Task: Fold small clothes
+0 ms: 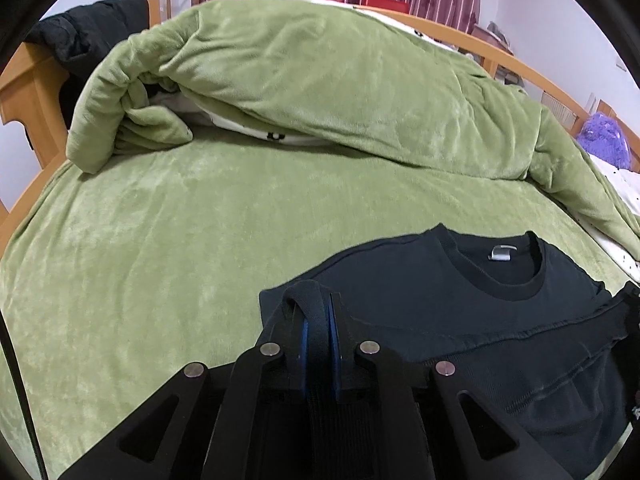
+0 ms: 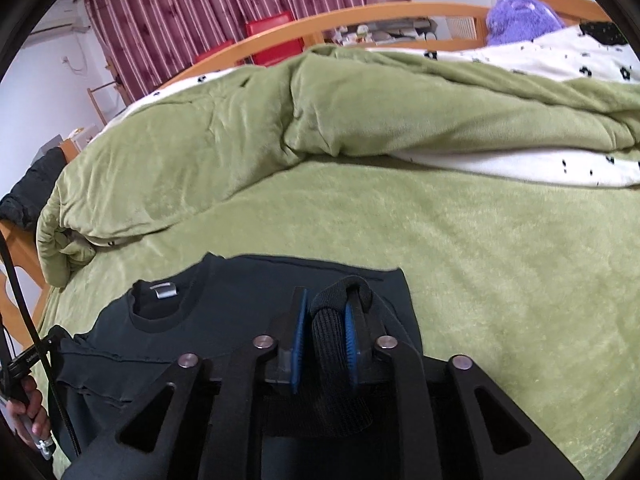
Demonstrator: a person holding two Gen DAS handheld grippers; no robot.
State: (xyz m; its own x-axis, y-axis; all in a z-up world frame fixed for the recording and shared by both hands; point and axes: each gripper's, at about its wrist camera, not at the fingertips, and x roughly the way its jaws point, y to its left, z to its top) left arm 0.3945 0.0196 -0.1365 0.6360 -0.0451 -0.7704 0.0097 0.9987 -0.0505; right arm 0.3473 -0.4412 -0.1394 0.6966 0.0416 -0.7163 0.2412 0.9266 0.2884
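Left gripper (image 1: 316,312): fingers pinched tight on a ribbed hem fold of the black sweatshirt (image 1: 460,320), carried over toward the collar (image 1: 504,276) to halve the garment lying on the green bed cover (image 1: 160,248). Right gripper (image 2: 326,312): fingers parted around the matching hem fold, one pad off the cloth, probably letting go to lay it down.

The sweatshirt (image 1: 460,320) lies on the bed (image 1: 160,260), collar toward the far side; the bunched quilt (image 1: 320,92) lies behind it; the left tongs (image 1: 318,320) sit at one near corner, the right tongs (image 2: 326,316) at the other.
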